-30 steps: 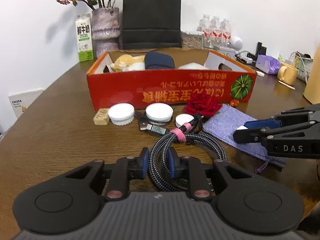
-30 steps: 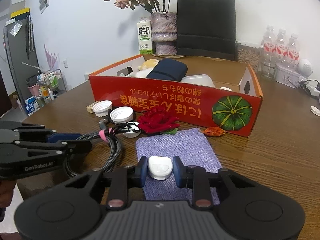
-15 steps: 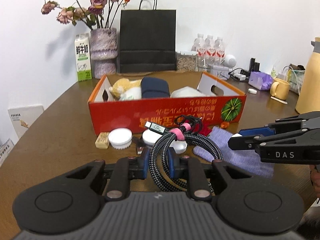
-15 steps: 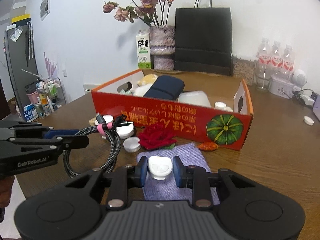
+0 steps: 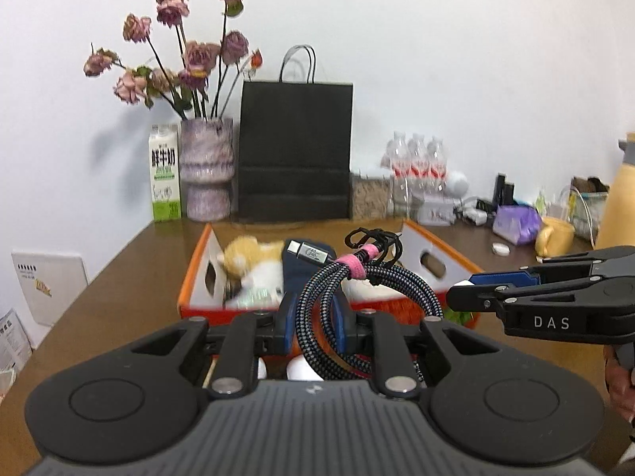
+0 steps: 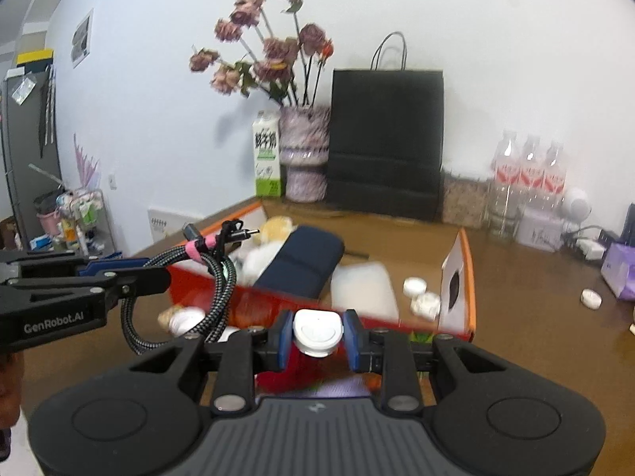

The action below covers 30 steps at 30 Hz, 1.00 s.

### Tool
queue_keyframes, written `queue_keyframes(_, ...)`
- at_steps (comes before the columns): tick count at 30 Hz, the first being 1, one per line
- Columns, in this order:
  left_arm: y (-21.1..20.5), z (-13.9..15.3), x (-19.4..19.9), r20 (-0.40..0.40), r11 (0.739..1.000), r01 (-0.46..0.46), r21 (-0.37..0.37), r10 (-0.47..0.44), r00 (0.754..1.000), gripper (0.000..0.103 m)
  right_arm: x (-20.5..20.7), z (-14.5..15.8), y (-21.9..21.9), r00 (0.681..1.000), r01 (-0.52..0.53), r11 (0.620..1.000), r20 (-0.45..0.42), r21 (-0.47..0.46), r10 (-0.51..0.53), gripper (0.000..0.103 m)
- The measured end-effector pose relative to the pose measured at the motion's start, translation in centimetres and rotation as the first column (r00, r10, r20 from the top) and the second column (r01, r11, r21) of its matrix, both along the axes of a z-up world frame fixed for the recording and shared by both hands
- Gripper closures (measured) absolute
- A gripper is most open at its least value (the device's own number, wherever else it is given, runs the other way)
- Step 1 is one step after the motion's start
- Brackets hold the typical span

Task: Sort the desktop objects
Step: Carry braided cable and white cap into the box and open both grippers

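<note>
Both tools loaded, held above the desk

The left tool [image 5: 311,323] is clamped on a coiled braided cable [image 5: 369,289]; the right tool [image 6: 317,335] is clamped on a small white case [image 6: 317,331]. Just ahead of both sits the open red box [image 6: 468,277], holding a plush toy [image 5: 248,258] and a navy pouch [image 6: 301,263]

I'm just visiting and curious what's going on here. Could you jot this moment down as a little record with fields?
Left gripper: shut on the braided cable coil, lifted off the table
Right gripper: shut on a small white case
Ahead: orange cardboard box, open-topped
In the box: navy pouch, plush toy, white caps
Behind the box: black paper bag, vase of dried roses
</note>
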<state>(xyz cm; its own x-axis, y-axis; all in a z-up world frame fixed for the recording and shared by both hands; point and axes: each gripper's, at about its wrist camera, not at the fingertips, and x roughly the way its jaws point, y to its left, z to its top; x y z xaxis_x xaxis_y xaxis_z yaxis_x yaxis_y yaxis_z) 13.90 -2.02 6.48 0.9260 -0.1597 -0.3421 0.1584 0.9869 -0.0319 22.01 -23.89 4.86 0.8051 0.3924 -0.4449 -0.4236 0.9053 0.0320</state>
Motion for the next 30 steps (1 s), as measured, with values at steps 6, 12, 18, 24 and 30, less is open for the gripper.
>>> queue_keyframes(6,0.9,1.0,3.3,0.03,1.0,-0.015,-0.027,0.016,0.999,0.084,3.7,1.2,0.6,0.998,0.055,0.998,0.028,0.027,-0.056,0.077)
queue_keyframes(12,1.9,0.9,7.5,0.033,0.998,-0.029,-0.05,0.031,0.999,0.084,7.6,1.5,1.2,0.994,0.104,0.994,0.042,0.027,-0.105,0.077)
queue_keyframes(18,2.5,0.1,11.4,0.0,0.997,-0.06,-0.057,0.06,0.998,0.084,11.9,0.4,1.6,0.991,0.131,0.991,0.021,0.003,-0.131,0.077)
queue_keyframes(24,3.2,-1.4,14.1,-0.047,0.993,-0.101,-0.056,0.099,0.994,0.084,15.3,-1.8,0.2,0.986,0.167,0.986,-0.029,0.024,-0.167,0.077)
queue_keyframes(30,3.0,-2.9,15.4,-0.098,0.993,-0.113,-0.026,0.11,0.989,0.084,16.2,-3.3,-0.7,0.984,0.165,0.986,-0.066,0.027,-0.163,0.077)
